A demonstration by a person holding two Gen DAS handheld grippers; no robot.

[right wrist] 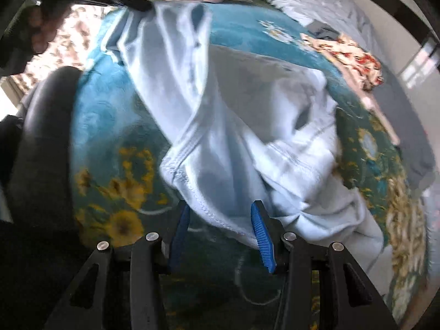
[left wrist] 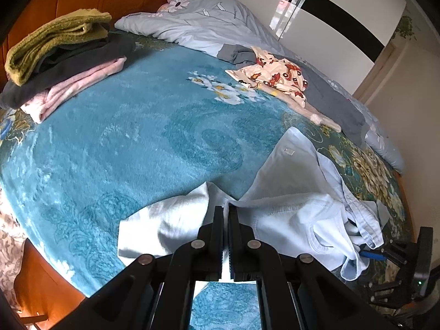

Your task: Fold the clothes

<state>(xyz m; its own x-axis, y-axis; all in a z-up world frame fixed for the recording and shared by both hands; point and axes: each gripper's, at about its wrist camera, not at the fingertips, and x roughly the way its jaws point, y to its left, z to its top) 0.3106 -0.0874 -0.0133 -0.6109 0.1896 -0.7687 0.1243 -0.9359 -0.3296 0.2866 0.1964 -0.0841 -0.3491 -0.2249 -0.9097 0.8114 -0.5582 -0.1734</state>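
A pale blue garment [left wrist: 291, 217] lies crumpled on the teal floral blanket [left wrist: 143, 143] near the bed's front edge. My left gripper [left wrist: 225, 209] is shut on a fold of it, and a strip of cloth shows between the closed jaws. In the right wrist view the same garment [right wrist: 247, 126] hangs stretched from the upper left down to my right gripper [right wrist: 220, 204]. Its stitched hem lies between the blue pads [right wrist: 261, 228], which stand apart, so this gripper is open. The view is blurred.
A stack of folded clothes [left wrist: 60, 55], olive on dark grey on pink, sits at the far left. A patterned cream garment [left wrist: 275, 77] and grey clothes [left wrist: 335, 104] lie at the right. A grey floral duvet [left wrist: 209, 24] is heaped at the back. An orange bed frame [left wrist: 46, 283] borders the blanket.
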